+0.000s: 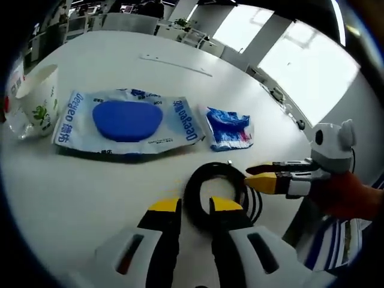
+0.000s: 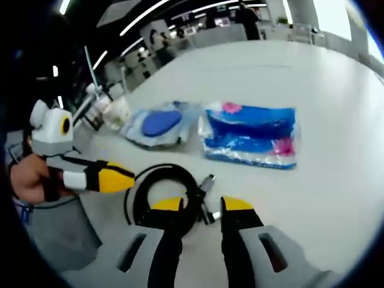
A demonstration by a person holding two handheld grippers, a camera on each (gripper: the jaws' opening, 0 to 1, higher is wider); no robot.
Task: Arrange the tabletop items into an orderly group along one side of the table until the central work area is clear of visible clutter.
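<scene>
Two grippers: both sit at the cable [image 1: 219,192], a black coil lying flat on the white table [image 1: 90,192].
Cable: near the table's edge, in front of the wipes pack [image 1: 126,123] and the blue packet [image 1: 228,129]; its plug end [image 2: 205,183] points toward the blue packet.
Left gripper [image 1: 195,205]: yellow-tipped fingers spread, one on each side of the coil's near rim, not pinching it as far as the left gripper view shows.
Right gripper [image 2: 202,204]: fingers spread, the left one over the coil's edge, the plug end just ahead between them; in the left gripper view it comes in from the right, its tips at the far rim of the coil.
Wipes pack: flat, blue oval lid up, beyond the cable.
Blue packet: just beside the wipes pack, a small gap between them.
Cup [image 1: 39,99]: white, upright, on the far side of the wipes pack from the blue packet.
Hand [image 2: 33,180]: grips the left gripper's handle, beside the cable.
</scene>
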